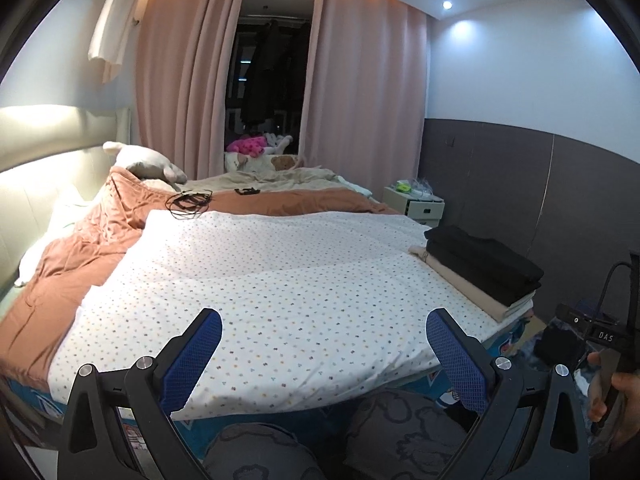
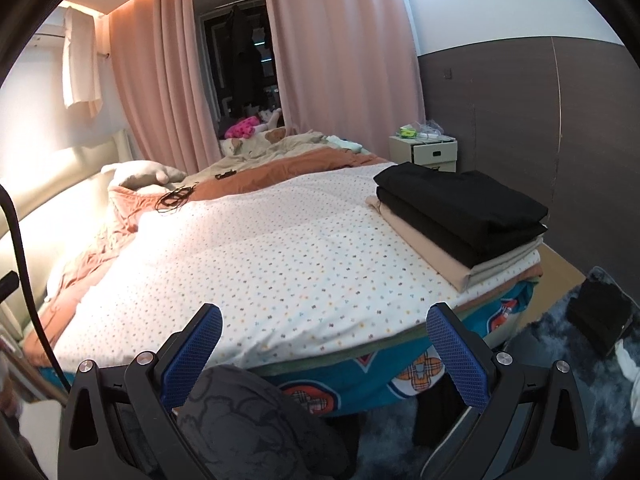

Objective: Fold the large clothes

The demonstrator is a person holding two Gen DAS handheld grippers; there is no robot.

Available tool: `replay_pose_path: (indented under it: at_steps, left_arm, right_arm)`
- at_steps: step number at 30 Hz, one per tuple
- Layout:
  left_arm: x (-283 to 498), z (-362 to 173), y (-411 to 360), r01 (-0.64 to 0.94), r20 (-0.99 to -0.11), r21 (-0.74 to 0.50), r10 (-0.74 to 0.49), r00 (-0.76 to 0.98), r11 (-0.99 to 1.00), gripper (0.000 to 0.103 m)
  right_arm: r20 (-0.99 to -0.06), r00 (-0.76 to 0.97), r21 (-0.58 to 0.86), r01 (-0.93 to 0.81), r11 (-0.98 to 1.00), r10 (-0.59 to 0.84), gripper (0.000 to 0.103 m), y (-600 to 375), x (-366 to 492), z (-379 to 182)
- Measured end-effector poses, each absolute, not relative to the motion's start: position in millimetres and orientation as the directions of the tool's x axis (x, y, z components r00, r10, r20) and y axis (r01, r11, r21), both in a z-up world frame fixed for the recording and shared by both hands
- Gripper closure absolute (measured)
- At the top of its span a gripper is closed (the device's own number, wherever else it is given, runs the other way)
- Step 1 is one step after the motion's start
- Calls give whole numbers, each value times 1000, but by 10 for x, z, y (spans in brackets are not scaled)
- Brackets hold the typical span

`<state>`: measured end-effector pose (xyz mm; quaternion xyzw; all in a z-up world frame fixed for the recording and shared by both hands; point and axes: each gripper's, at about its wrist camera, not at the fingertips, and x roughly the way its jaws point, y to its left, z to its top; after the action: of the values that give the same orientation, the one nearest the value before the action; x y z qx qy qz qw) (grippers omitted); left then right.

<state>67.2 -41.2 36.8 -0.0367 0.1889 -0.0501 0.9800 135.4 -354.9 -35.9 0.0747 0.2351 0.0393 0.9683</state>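
Black and beige pile: folded clothes lie in a stack at the right edge of the bed, near its foot corner.
Top of pile: two black folded pieces, one upon the other.
Bottom of pile: a beige folded piece, a little wider than the black ones, so its border shows beneath them.
Long axis of pile: it runs along the right side of the bed, from the foot end toward the nightstand; the short folded ends face the foot end.
Bed cover: a white sheet with small dots is spread flat over the near half of the bed; the pile rests on it.
Behind the sheet: an orange blanket, wrinkled, and a black cable lying on it.
Left gripper: held above the foot edge of the bed, fingers spread wide with nothing between the blue pads; well apart from the pile.
Right gripper: also at the foot edge, fingers wide apart and holding nothing; the pile is ahead of it and to the right.
Right hand: seen at the right border of the left view, around the handle of its gripper.
Far end: pink curtains and a dark opening between them.
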Motion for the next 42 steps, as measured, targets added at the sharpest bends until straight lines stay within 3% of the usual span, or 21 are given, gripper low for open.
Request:
replay_pose_path:
  at_steps: [13,42]
  left_arm:
    - [475,373,-475,79,-353,-76,-101,930,994,0]
    - [330,417,-451,83,-336,-100,-112,935,992,0]
  right_arm:
    - [-406,908,183,-35,982,108,1,-3696,1158,-288]
    - [-400,912,164,-25,986,90,0,-3647,1143,-206]
